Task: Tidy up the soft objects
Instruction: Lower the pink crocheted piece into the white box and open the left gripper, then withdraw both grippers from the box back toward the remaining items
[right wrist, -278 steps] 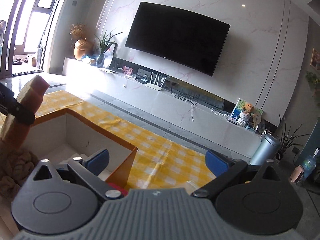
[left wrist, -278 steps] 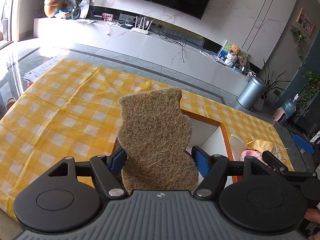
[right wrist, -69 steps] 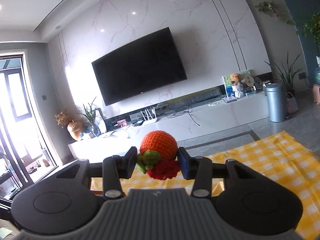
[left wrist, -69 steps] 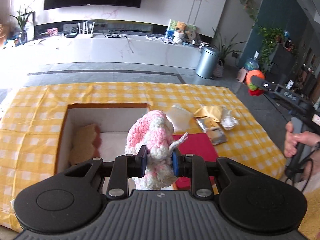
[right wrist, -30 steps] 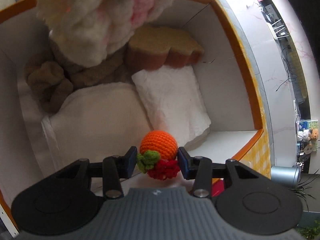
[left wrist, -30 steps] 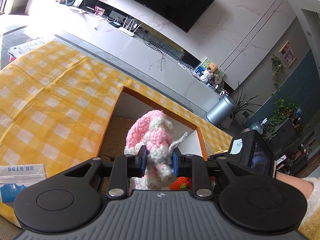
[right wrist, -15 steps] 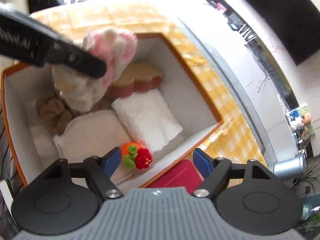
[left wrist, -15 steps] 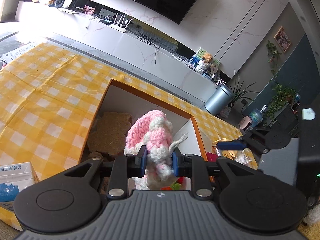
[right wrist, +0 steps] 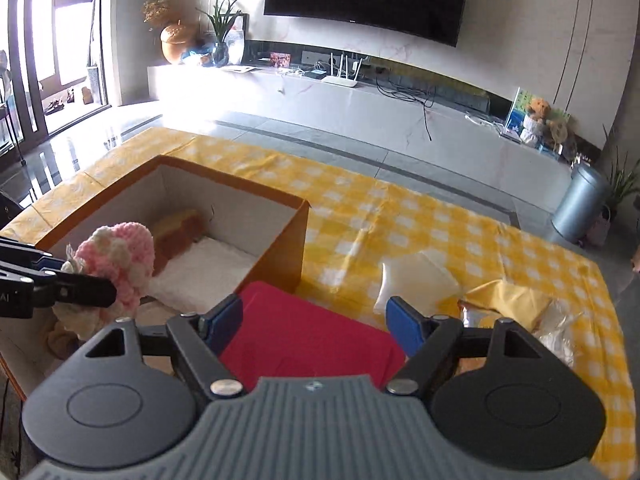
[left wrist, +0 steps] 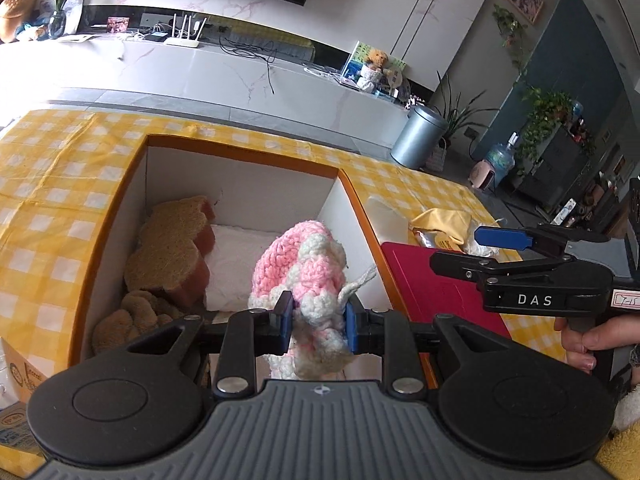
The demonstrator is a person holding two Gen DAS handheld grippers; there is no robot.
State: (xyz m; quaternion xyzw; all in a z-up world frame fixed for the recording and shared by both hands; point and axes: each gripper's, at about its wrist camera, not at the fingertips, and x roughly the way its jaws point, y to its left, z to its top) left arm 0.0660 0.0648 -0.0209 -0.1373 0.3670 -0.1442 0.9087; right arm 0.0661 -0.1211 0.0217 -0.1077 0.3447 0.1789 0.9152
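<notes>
A pink and white crochet toy (left wrist: 304, 264) hangs over the open orange-rimmed box (left wrist: 240, 152), with my left gripper (left wrist: 316, 316) shut on its lower part. Inside the box lie a brown sponge (left wrist: 168, 240), a white cloth (left wrist: 240, 264) and a brown knitted piece (left wrist: 128, 316). In the right wrist view the same toy (right wrist: 120, 264) shows at the left, above the box (right wrist: 280, 236). My right gripper (right wrist: 314, 316) stands open and empty above a flat red item (right wrist: 304, 340) to the right of the box. The orange crochet ball is out of sight.
On the yellow checked cloth to the right of the box lie a white pouch (right wrist: 416, 280), a yellow bag (right wrist: 508, 296) and a foil packet (right wrist: 476, 312). A printed carton (left wrist: 16, 380) sits at the table's near left. A hand (left wrist: 588, 340) holds the right gripper's handle.
My right gripper opened, left the orange crochet ball in the box, then rose and drew back to the right over the red item. My left gripper, still holding the toy, shifted over the box.
</notes>
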